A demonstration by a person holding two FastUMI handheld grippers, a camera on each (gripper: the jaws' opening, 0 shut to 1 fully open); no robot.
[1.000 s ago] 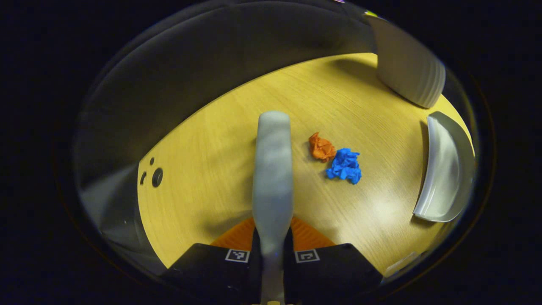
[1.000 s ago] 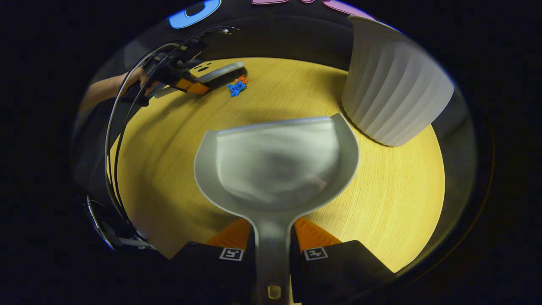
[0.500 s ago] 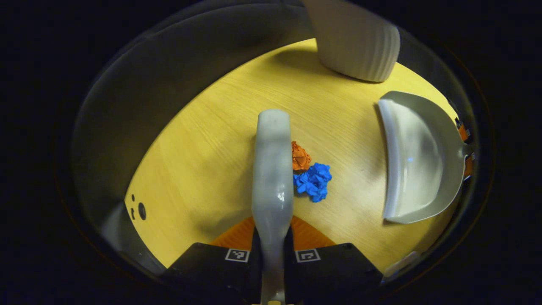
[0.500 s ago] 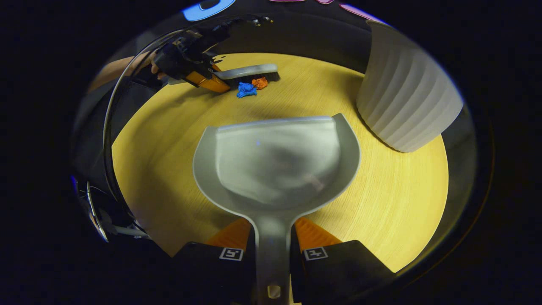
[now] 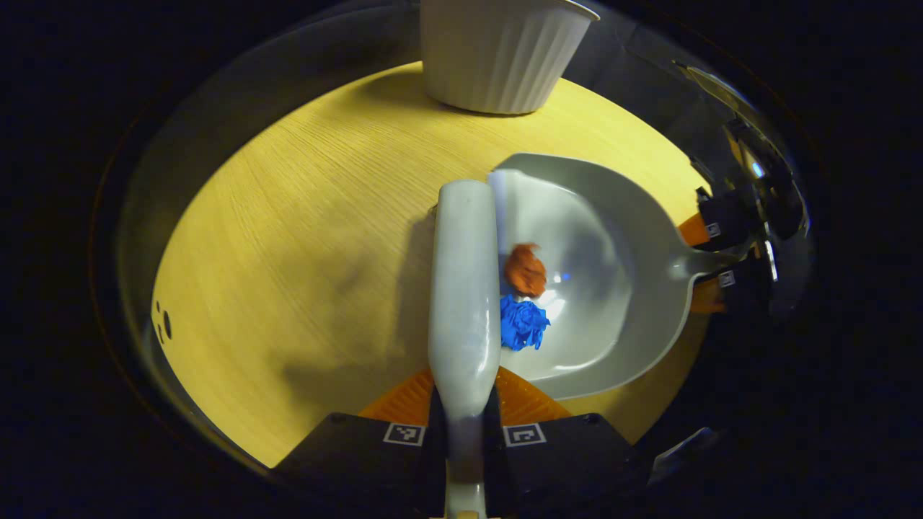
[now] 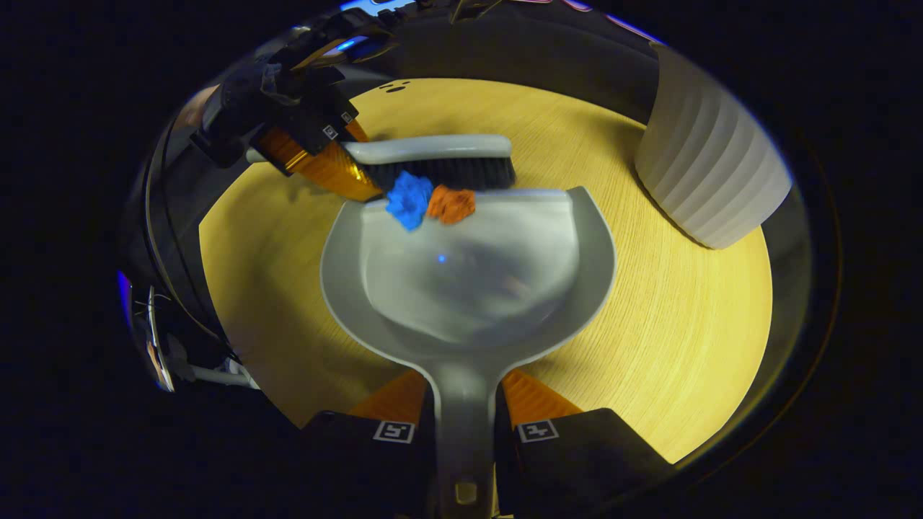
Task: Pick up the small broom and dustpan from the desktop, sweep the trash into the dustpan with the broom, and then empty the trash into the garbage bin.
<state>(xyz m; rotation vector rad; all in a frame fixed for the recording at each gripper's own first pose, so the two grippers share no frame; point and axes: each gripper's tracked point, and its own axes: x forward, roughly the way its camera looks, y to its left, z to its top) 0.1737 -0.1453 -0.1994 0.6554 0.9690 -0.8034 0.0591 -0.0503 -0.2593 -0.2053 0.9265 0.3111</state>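
Since a second ago the broom [image 5: 465, 281] has pushed both paper scraps across the desktop [image 5: 288, 238] onto the dustpan [image 6: 469, 288] lip. Garbage bin [image 5: 497, 54] stands at the desktop's far edge. Blue scrap [image 6: 408, 200] and orange scrap [image 6: 451, 204] lie just inside the lip, bristles behind them. Left gripper [image 5: 463, 422] is clamped on the broom handle, right gripper [image 6: 466, 418] on the dustpan handle.

Dustpan [image 6: 469, 281] flat on surface [image 6: 663, 346]. Broom [image 6: 440, 162] at its front lip; two paper wads [image 6: 431, 204] just inside lip. Bin [image 6: 714, 180] right of the dustpan, apart.
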